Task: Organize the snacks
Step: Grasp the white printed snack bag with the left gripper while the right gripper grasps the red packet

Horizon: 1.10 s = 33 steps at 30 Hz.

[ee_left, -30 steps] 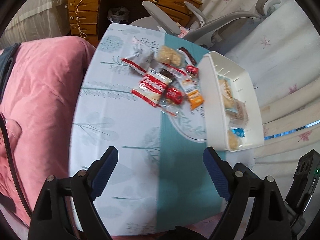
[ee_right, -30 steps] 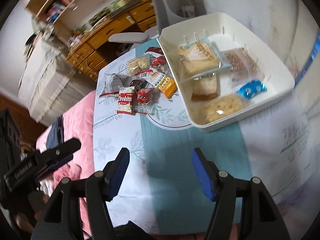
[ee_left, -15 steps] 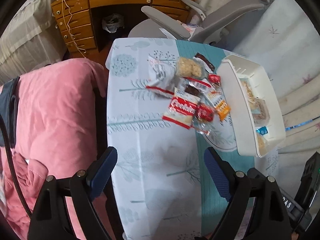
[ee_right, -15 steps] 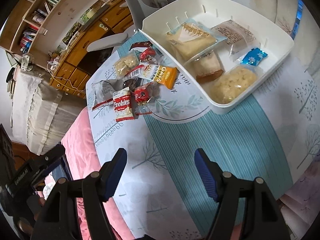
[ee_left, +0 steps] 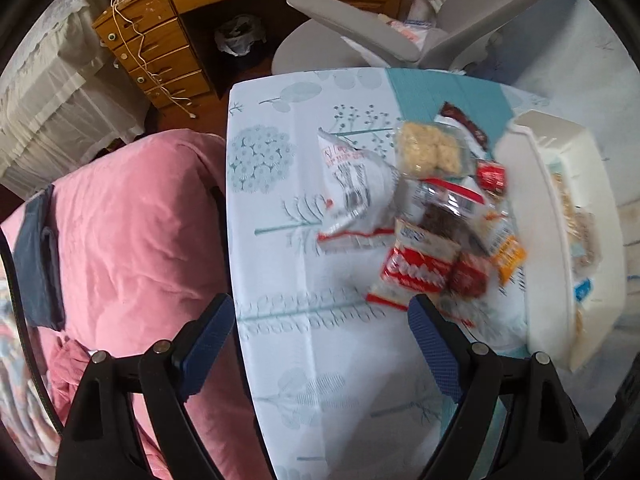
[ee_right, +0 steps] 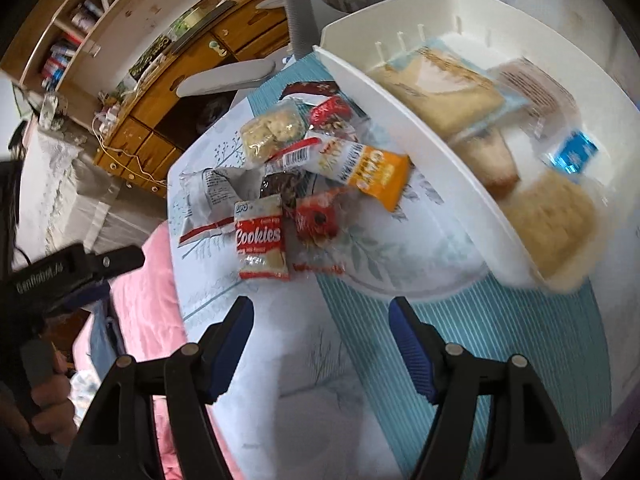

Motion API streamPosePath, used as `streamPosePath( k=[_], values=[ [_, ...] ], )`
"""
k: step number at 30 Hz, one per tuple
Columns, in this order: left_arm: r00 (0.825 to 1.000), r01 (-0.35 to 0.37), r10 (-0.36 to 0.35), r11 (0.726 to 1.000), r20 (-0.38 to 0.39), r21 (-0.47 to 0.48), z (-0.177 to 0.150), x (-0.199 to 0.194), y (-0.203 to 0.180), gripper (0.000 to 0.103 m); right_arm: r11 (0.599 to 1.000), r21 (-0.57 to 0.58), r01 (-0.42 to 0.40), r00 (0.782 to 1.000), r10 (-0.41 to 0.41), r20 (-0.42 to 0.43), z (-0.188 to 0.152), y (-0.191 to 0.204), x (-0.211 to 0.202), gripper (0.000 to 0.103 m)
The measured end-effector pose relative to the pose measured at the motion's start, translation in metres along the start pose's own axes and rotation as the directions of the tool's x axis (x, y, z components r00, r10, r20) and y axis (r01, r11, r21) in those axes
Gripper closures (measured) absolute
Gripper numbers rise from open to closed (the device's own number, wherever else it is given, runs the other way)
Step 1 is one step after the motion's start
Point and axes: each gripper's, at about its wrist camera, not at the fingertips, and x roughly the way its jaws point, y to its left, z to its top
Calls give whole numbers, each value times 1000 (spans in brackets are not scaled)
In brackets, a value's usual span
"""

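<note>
Left wrist view
Left gripper (ee_left: 320, 328): fingers spread wide, nothing between them, above the bare patterned cloth of the desk (ee_left: 320, 380).
Snack pile (ee_left: 424, 216): loose packets heaped ahead of the fingers; the red cookies packet (ee_left: 416, 268) lies just beyond the right finger.
White tray (ee_left: 520, 184): right of the pile, already holding packets.
Pink bedding (ee_left: 132, 232): beside the desk's left edge.

Right wrist view
Right gripper (ee_right: 322, 326): fingers moderately spread, having just been opening, empty, over the desk.
Cookies packet (ee_right: 260, 240): just ahead of the fingers, beside an orange packet (ee_right: 376, 172).
Tray (ee_right: 420, 128): upper right, holding wrapped cakes and a small blue packet (ee_right: 574, 154).
Left gripper body (ee_right: 76, 266): at the left edge.
</note>
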Motion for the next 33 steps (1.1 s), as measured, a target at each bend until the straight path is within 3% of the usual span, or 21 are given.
streamPosePath(
  k=[6,13,25,30,33],
  values=[
    [999,-50,50,998,-7,43,26,31,-19,15,998,-35,50,999,-50,21,13,3,33,32],
    [1000,-13,13,1000,-28,27,47,65,-31,15,990,-88,110,994,-107,35,23,6,62,33],
    [993,109,-113,986,-30,-128,68,102,-19,15,968,-216,127,992,-121,40,37,16,89,33],
    [987,153,-159,971,-20,-183,67,113,-13,39,954,-265,139,990,-136,29,40,22,96,41],
    [985,166,-170,964,0,-206,64,114,-11,44,946,-298,127,992,-125,26,40,24,96,50]
  ],
)
